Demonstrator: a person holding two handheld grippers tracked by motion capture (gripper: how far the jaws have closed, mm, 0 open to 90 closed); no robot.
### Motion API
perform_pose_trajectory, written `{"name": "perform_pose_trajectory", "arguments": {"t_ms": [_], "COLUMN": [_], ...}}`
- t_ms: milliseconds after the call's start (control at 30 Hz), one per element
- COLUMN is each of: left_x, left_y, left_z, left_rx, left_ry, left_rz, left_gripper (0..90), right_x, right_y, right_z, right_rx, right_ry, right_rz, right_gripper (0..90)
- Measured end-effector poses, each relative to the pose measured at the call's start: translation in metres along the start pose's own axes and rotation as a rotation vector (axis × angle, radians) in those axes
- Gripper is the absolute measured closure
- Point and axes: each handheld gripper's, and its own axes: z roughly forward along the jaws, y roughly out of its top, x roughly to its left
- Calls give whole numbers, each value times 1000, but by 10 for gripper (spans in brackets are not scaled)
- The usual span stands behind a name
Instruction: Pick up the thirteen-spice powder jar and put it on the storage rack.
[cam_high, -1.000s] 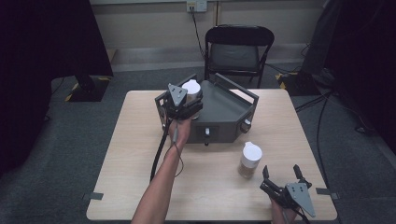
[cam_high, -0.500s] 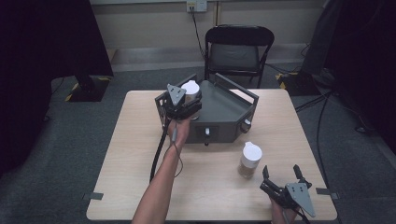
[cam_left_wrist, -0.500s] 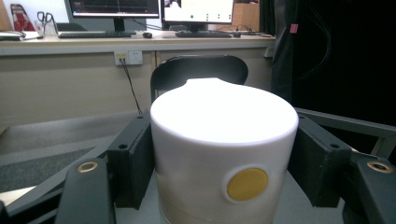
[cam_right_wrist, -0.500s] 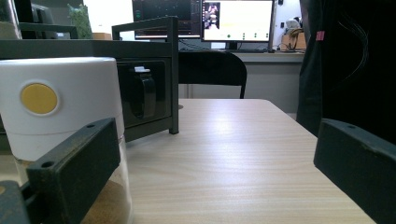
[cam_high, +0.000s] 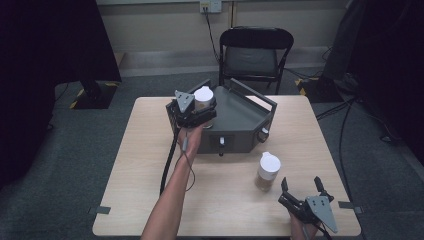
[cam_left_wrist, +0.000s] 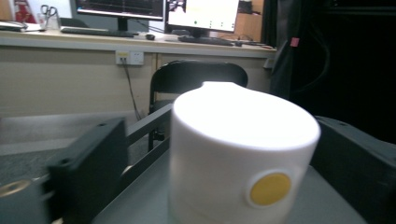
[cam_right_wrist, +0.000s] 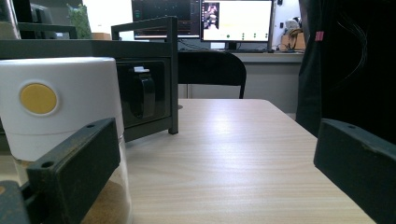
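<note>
A white-lidded jar (cam_high: 203, 97) stands on the left part of a dark grey metal stand (cam_high: 240, 120) at the table's far side. My left gripper (cam_high: 201, 109) surrounds it. Its jaws have just been opening, and in the left gripper view the jar's lid (cam_left_wrist: 238, 154), with a yellow dot, sits between them with a gap at the left jaw. A second jar (cam_high: 268, 171), white-lidded with brown powder inside, stands on the table (cam_high: 150, 150). My right gripper (cam_high: 301, 183) rests open near the front edge, just short of this jar (cam_right_wrist: 60, 116), nothing between its jaws.
The stand has a raised handle bar (cam_high: 252, 92) and knobs on its front face (cam_high: 221, 142). A black folding chair (cam_high: 255, 55) stands behind the table. The left gripper's cable (cam_high: 167, 165) trails down across the table beside the forearm.
</note>
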Motion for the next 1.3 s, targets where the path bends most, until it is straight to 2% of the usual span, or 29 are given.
{"name": "perform_pose_trajectory", "arguments": {"t_ms": [267, 600, 767, 933, 1100, 1300], "left_x": [10, 18, 21, 22, 23, 19], "left_y": [-12, -28, -42, -56, -70, -94], "left_z": [-24, -53, -76, -98, -114, -130], "left_rx": [-69, -99, -128, -167, -163, -163], "left_ry": [-12, -27, -38, -23, -12, 10], "left_rz": [-22, -34, -33, -12, -12, 12], "left_gripper": [0, 0, 0, 0, 0, 0], "right_x": [1, 2, 2, 2, 2, 2], "right_y": [0, 0, 0, 0, 0, 0], "right_z": [0, 0, 0, 0, 0, 0], "right_rx": [-1, 0, 0, 0, 0, 0], "right_ry": [-3, -9, -11, -12, -14, -14], "right_rz": [-2, -2, -2, -1, -1, -1], "right_gripper": [0, 0, 0, 0, 0, 0]}}
